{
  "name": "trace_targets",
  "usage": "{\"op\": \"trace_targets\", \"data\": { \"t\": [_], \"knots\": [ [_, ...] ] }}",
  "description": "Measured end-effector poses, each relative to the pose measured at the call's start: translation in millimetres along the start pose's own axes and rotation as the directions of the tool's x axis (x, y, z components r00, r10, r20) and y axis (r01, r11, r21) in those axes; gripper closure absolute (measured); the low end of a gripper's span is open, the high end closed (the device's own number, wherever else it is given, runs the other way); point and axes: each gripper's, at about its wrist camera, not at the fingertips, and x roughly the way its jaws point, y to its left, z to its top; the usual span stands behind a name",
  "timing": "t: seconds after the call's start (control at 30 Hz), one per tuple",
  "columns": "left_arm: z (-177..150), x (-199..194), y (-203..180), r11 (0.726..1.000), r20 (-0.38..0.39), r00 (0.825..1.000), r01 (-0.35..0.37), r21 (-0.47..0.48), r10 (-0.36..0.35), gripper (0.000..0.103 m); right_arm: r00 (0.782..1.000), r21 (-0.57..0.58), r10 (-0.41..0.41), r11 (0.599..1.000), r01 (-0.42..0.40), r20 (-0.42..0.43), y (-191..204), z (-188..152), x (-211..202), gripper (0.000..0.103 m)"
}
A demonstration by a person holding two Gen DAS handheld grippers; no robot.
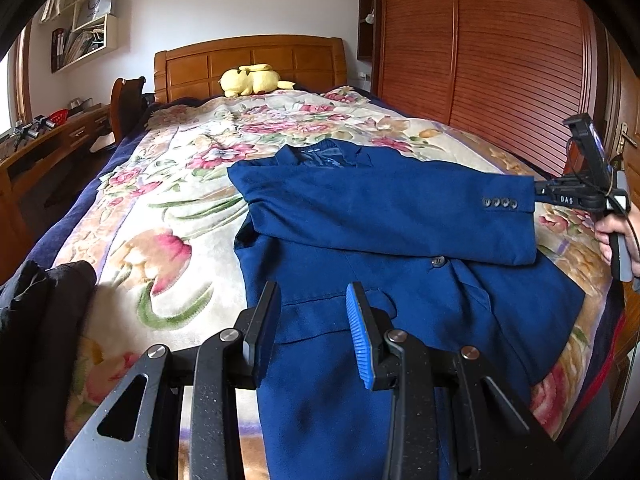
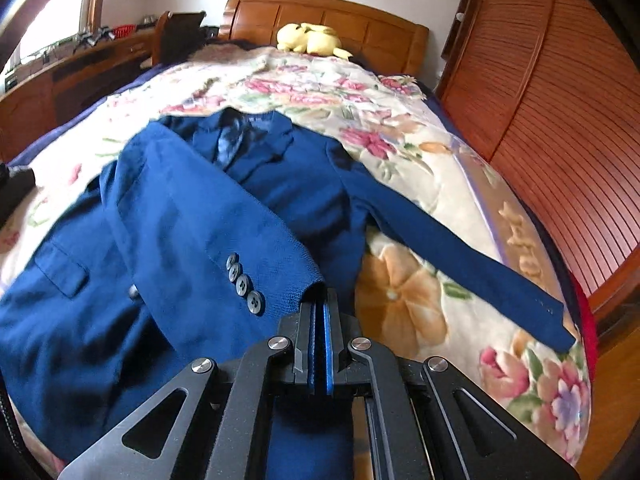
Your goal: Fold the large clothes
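Right claw (image 2: pixel 320 300) clamped on blue blazer's (image 2: pixel 168 216) buttoned cuff (image 2: pixel 280 284) — over floral bedspread (image 2: pixel 400 120).

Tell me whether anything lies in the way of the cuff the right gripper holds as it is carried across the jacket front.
Nothing visible does. The right gripper is shut on the buttoned cuff of the blue suit jacket, and the sleeve already lies over the chest. The left gripper hovers open near the hem, off that path.
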Motion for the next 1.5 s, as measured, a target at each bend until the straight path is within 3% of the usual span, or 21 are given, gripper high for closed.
{"op": "trace_targets", "data": {
  "t": [0.13, 0.3, 0.5, 0.67, 0.83, 1.2, 1.3, 1.5],
  "knots": [
    [0, 2, -1, 1.000, -0.005, 1.000, 0.001, 0.000, -0.001, 0.068, 0.999, -0.002, -0.026, 1.000, 0.026, -0.045, 4, 0, 11, 0.096],
    [1, 3, 0, 1.000, -0.007, 1.000, 0.000, -0.005, 0.000, 0.068, 0.997, 0.064, 0.076, 0.995, -0.074, -0.015, 0, 3, 14, 0.069],
    [3, 5, 3, 1.000, -0.004, 1.000, -0.004, -0.024, 0.004, 0.068, 0.985, 0.017, 0.165, 0.986, -0.164, -0.048, 14, -10, 47, 0.067],
    [3, 13, 6, 0.999, -0.019, 1.000, -0.010, -0.040, 0.009, 0.068, 0.980, 0.001, 0.164, 0.986, -0.165, -0.113, 13, -28, 87, 0.067],
    [5, 18, 4, 0.999, -0.016, 1.000, 0.001, -0.046, -0.002, 0.068, 0.978, 0.041, 0.201, 0.979, -0.199, -0.059, 4, -43, 99, 0.066],
    [16, 46, -13, 0.996, -0.020, 1.000, 0.022, -0.081, -0.024, 0.068, 0.983, 0.015, 0.161, 0.987, -0.161, -0.090, -17, -47, 73, 0.065],
    [15, 48, -22, 0.998, -0.020, 0.999, 0.033, -0.057, -0.034, 0.068, 0.989, 0.027, 0.122, 0.992, -0.121, -0.078, -46, -51, 62, 0.064],
    [11, 56, -34, 0.999, -0.033, 0.999, 0.017, -0.036, -0.019, 0.068, 0.995, 0.112, -0.029, 0.993, 0.040, -0.099, -131, -62, 56, 0.053]
  ]
}}
